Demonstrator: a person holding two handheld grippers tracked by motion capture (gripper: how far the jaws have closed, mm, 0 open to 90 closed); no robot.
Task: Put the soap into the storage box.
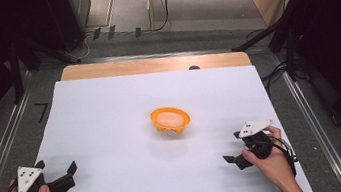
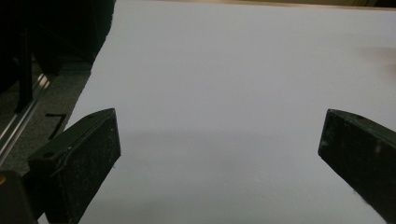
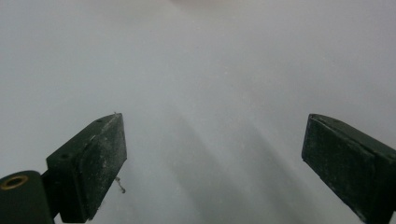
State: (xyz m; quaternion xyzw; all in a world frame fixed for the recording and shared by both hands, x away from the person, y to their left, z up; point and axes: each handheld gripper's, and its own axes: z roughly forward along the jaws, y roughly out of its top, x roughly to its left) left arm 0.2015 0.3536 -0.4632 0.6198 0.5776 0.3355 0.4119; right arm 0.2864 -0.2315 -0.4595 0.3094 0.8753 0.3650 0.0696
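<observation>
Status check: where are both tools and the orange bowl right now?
Left tool open, empty, near left edge of the white sheet. Right tool open, empty, low over the sheet's near right. Orange bowl upright mid-sheet, untouched. Nothing between tools and bowl.

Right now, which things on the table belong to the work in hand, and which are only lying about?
Belong to the work:
- orange bowl, nearest to both grippers
- right gripper, jaws open, nothing between them
- left gripper, jaws open, nothing between them

Only lying about:
- white sheet that covers the table
- small dark thing at the far edge of the wooden table
</observation>
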